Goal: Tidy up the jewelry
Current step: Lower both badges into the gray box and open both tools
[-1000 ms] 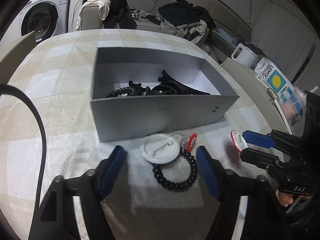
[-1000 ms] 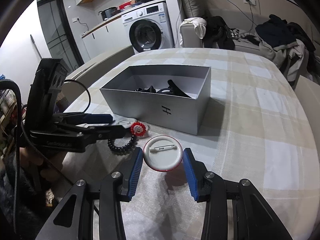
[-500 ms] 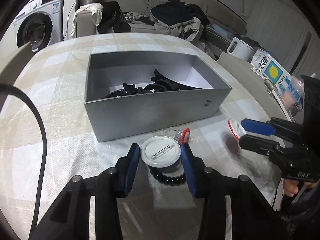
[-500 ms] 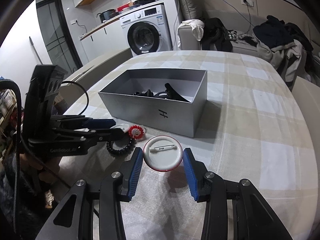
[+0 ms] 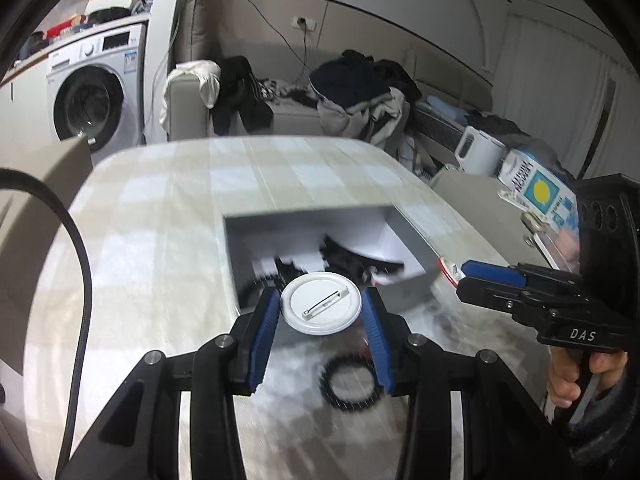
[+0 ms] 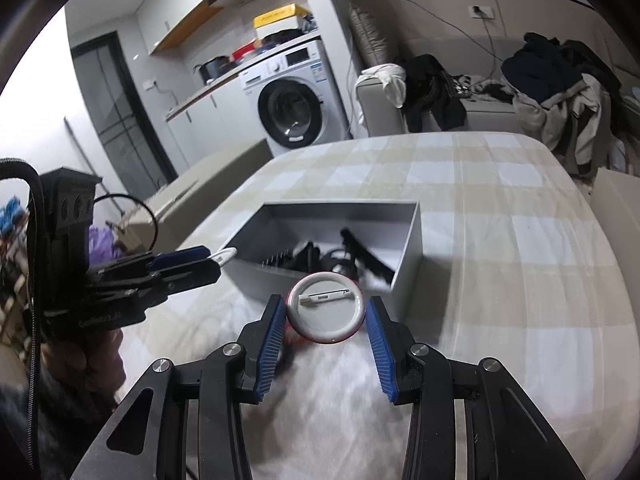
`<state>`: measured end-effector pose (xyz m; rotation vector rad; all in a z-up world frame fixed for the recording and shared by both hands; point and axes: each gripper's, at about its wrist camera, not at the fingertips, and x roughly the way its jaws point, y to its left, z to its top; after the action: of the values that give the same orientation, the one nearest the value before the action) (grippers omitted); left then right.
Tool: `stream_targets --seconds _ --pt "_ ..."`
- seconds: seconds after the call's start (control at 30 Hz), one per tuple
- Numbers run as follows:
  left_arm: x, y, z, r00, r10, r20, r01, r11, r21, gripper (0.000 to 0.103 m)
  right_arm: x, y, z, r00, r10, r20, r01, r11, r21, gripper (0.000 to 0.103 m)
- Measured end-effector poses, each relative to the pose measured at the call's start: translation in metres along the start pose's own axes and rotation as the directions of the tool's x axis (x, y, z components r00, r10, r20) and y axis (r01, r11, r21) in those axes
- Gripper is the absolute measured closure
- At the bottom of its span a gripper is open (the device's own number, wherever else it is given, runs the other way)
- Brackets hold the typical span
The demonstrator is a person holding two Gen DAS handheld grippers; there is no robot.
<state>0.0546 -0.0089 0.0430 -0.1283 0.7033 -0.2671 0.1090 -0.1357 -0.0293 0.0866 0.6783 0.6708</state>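
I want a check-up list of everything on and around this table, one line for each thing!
Surface: table under a checked cloth.
Job's things: grey box open, dark hair things inside; white pin badge in the left tongs; red-rimmed pin badge in the right tongs; black coil bracelet on the cloth in front of the box.
Clutter: nothing seen apart from the job's things.
Grippers: left tongs shut on the white badge; right tongs shut on the red-rimmed badge; both badges held above the cloth.
Cables: black cable loops at the left tongs' side.
Surroundings: washing machine, sofa with clothes, white kettle.
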Motion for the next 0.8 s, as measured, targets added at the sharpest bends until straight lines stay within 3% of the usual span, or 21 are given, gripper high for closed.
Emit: stream_targets --seconds 0.37,0.8 --pt "0.033 0.009 0.021 0.999 0.052 -0.005 -0.052 0.998 0.027 0.066 0.036 -0.004 0.023 0.999 0.018 -0.037 -0.016 0.999 0.048 0.063" --pt "0.047 0.01 0.018 0.995 0.092 -0.042 -0.091 0.995 0.031 0.066 0.052 -0.01 0.027 0.997 0.02 -0.071 -0.016 0.999 0.048 0.063"
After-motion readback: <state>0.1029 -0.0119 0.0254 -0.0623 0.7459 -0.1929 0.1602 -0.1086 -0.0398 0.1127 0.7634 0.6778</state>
